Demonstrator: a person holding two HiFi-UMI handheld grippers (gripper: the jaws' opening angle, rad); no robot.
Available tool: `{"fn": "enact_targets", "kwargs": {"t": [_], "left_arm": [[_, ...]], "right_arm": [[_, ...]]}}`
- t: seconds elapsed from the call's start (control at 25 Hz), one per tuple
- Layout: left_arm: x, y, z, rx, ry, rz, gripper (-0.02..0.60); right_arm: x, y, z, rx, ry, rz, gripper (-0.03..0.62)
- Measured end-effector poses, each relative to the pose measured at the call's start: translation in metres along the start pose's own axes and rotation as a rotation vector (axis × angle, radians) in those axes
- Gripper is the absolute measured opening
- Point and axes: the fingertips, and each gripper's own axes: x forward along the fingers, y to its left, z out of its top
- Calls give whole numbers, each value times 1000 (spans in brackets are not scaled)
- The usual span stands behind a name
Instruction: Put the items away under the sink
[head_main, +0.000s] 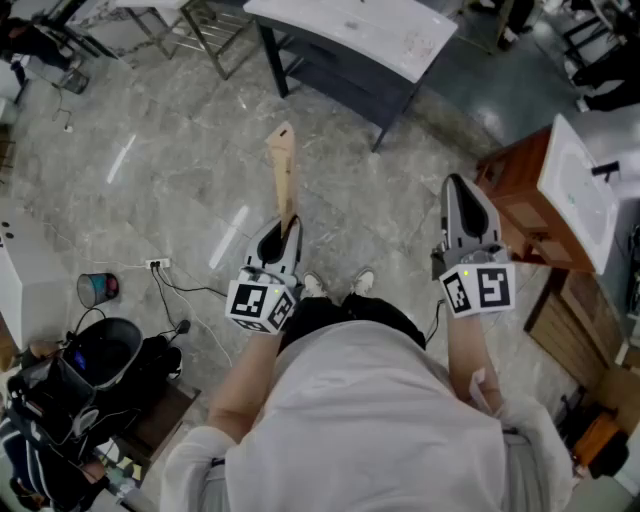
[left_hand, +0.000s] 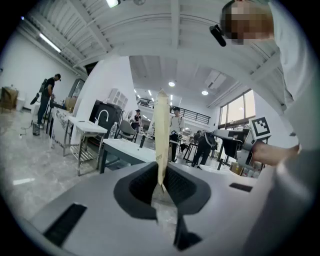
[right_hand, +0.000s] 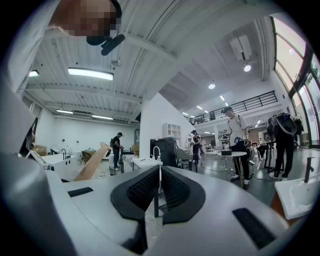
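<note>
My left gripper (head_main: 288, 230) (left_hand: 161, 186) is shut on the bottom end of a long, flat tan board (head_main: 283, 172) (left_hand: 161, 132). The board sticks up and forward from the jaws, above the floor. It also shows as a slanted tan board (right_hand: 93, 163) at the left of the right gripper view. My right gripper (head_main: 462, 192) (right_hand: 156, 199) is shut with nothing between its jaws. It hovers just left of the brown wooden cabinet (head_main: 516, 200) that carries a white sink (head_main: 578, 190) (right_hand: 300, 192) at the right.
A white-topped table (head_main: 350, 30) on dark legs stands ahead. A black bucket and bags (head_main: 100, 352) sit at the lower left, with a power strip and cable (head_main: 157, 265) on the marble floor. Several people stand among tables in the distance.
</note>
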Motion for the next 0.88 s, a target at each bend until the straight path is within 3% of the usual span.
{"fn": "enact_targets", "kwargs": {"t": [0.16,0.52,0.88], "left_arm": [[-8,-3,14,37,-36,14,35],[-35,3,0,0,-25,37,35],[-44,25,-9,-18,-29,-3,35]], "right_arm": [[-5,2,-3,0,11,7,40],[-13,27,3,18,-10,44,41],[-11,56,1,-9,-8,25,41]]}}
